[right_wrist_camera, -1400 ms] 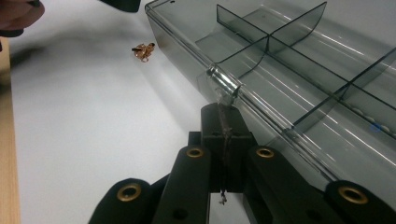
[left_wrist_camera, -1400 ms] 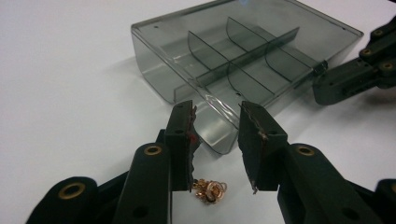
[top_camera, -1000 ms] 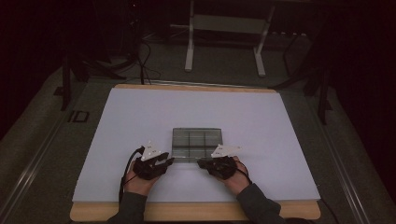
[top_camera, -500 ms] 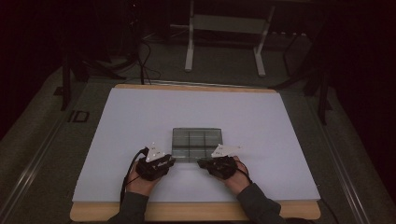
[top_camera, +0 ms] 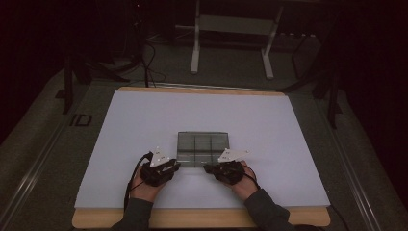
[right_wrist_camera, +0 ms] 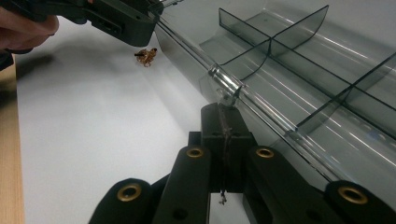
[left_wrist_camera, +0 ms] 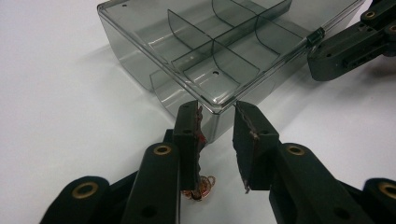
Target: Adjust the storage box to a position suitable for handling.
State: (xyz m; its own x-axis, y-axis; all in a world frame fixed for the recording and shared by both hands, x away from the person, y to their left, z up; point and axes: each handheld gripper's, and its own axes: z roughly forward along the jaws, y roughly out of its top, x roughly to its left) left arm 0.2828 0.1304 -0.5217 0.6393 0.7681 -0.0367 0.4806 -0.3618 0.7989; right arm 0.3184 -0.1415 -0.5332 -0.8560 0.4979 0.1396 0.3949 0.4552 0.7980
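Note:
A clear grey box [top_camera: 202, 147] with divider walls lies in the middle of the white sheet [top_camera: 144, 125]. My left gripper [top_camera: 168, 166] is at its near left corner. In the left gripper view the box [left_wrist_camera: 210, 51] has that corner between the left gripper's [left_wrist_camera: 217, 109] jaws, which have just been closing; a gap still shows on both sides. My right gripper [top_camera: 214, 168] is at the near front edge. In the right gripper view the right gripper [right_wrist_camera: 225, 112] is shut, tips against the clear latch [right_wrist_camera: 228, 91] of the box [right_wrist_camera: 289, 70]; whether it pinches the latch is unclear.
A small tangle of copper wire [left_wrist_camera: 203, 189] lies on the sheet under the left gripper, seen too as the copper tangle [right_wrist_camera: 147, 56] in the right gripper view. The wooden table edge [top_camera: 202, 217] runs along the near side. Metal stand legs [top_camera: 195, 53] rise beyond the table.

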